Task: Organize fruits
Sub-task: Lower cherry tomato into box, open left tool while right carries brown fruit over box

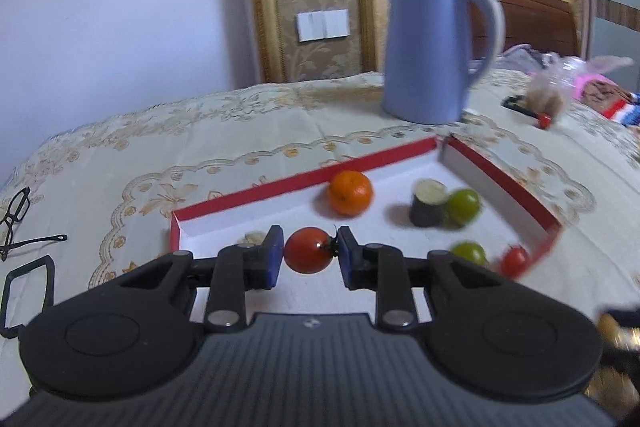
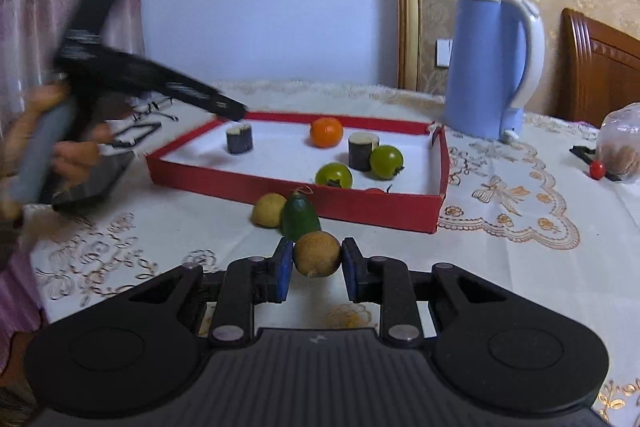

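Observation:
A red tray with a white floor point(image 1: 280, 185) point(image 2: 248, 183) lies on the tablecloth. In it are an orange point(image 1: 350, 193) point(image 2: 327, 132), two green tomatoes point(image 1: 463, 206) point(image 2: 386, 162), two dark cut cylinders point(image 1: 429, 202) point(image 2: 239, 138) and a small red tomato point(image 1: 515, 260). My left gripper point(image 1: 309, 250) is shut on a red tomato point(image 1: 308, 249) above the tray's near left part. My right gripper point(image 2: 317, 258) is shut on a brown round fruit point(image 2: 317, 254) in front of the tray. A dark green fruit point(image 2: 300, 217) and a yellow fruit point(image 2: 269, 210) lie just beyond it.
A blue kettle point(image 1: 432, 47) point(image 2: 488, 67) stands behind the tray's far corner. Glasses point(image 1: 16, 215) and a black frame point(image 1: 28, 287) lie at the left. A plastic bag point(image 2: 620, 143) and a small red thing point(image 2: 597, 169) lie at the right.

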{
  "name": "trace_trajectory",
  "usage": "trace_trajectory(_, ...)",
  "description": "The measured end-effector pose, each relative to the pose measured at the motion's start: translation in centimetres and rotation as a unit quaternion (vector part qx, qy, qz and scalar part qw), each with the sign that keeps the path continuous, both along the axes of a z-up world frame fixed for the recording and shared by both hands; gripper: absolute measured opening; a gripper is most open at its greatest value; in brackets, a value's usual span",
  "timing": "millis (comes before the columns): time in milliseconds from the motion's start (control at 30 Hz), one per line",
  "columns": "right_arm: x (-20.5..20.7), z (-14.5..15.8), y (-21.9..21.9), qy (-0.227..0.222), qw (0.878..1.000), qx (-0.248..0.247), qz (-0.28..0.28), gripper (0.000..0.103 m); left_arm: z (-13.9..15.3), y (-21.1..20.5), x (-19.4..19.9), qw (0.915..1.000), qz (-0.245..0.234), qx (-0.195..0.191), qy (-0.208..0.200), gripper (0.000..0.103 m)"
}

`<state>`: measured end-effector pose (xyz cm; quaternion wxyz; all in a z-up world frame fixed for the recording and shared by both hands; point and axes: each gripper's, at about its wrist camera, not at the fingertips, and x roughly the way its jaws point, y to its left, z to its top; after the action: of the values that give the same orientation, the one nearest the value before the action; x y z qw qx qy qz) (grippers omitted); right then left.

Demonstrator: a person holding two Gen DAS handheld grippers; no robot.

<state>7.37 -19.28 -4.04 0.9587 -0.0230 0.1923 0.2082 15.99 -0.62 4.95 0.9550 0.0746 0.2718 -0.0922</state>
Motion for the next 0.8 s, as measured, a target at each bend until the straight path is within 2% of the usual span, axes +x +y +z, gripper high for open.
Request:
trace_trajectory(333, -3.4, 2.0, -0.6, -0.048, 0.999, 0.01, 0.003, 0.025, -1.6, -0.4, 6.3, 0.9968, 0.069, -0.002, 0.04, 0.026)
trace_trajectory(700, -4.5, 2.2, -0.9, -0.059, 0.998, 0.015, -0.001, 0.025, -2.1, -1.6, 8.0, 0.9939, 0.099, 0.017, 0.045, 0.027)
trace_trajectory(733, -4.5, 2.2, -0.9, -0.059, 0.998, 0.016, -0.001, 0.025, -2.1, -1.6, 8.0, 0.9938, 0.1, 0.015, 0.046, 0.029)
trace_trajectory(800, -4.6, 2.2, -0.9, -0.059, 0.998, 0.015, -0.001, 0.025, -2.0, -1.7, 7.9, 0.9938, 0.102, 0.013, 0.042, 0.043)
